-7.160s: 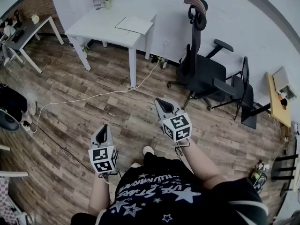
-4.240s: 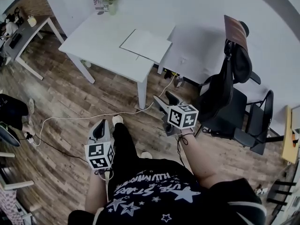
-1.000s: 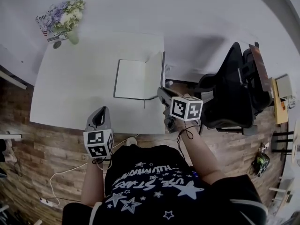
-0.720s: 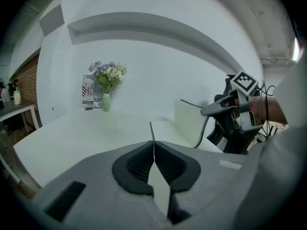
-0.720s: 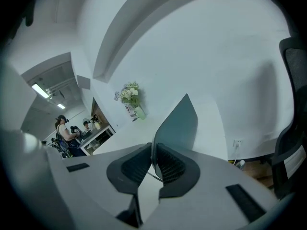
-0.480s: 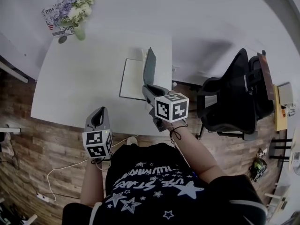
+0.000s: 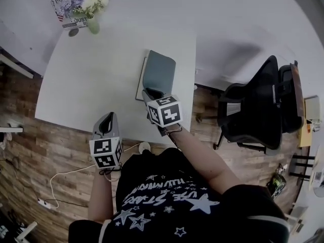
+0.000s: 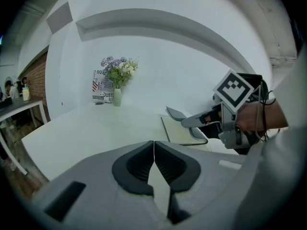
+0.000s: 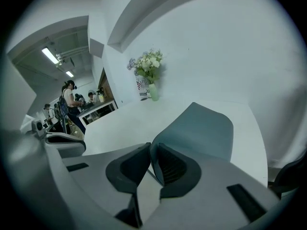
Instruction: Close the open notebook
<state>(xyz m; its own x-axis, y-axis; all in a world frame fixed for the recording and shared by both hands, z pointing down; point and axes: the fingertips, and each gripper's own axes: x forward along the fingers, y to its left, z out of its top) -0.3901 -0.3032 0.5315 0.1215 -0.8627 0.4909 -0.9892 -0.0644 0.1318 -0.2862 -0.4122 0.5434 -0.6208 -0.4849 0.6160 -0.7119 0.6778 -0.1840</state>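
Note:
The notebook [image 7: 159,74] lies on the white table [image 7: 86,80], its grey-green cover folded over the pages; a thin strip of white page [image 7: 140,81] shows at its left. My right gripper [image 7: 149,92] holds the cover's near corner. Seen from the right gripper view, the cover [image 9: 199,131] slopes low over the pages with its edge between the jaws of my right gripper [image 9: 148,150], which are opening slightly. In the left gripper view the cover [image 8: 176,113] stands a little above the notebook's pages [image 8: 184,132]. My left gripper [image 7: 105,119] [image 8: 154,147] hangs shut and empty near the table's front edge.
A vase of flowers [image 7: 91,1] [image 8: 117,83] [image 9: 149,75] stands at the table's far left corner beside a printed card. A black office chair [image 7: 253,110] sits right of the table. A cable [image 7: 66,173] runs over the wooden floor. People [image 9: 67,99] stand at desks far off.
The cover has swung from upright at the right over to the left and down onto the pages, led by my right gripper moving left and lower. The left gripper has barely shifted.

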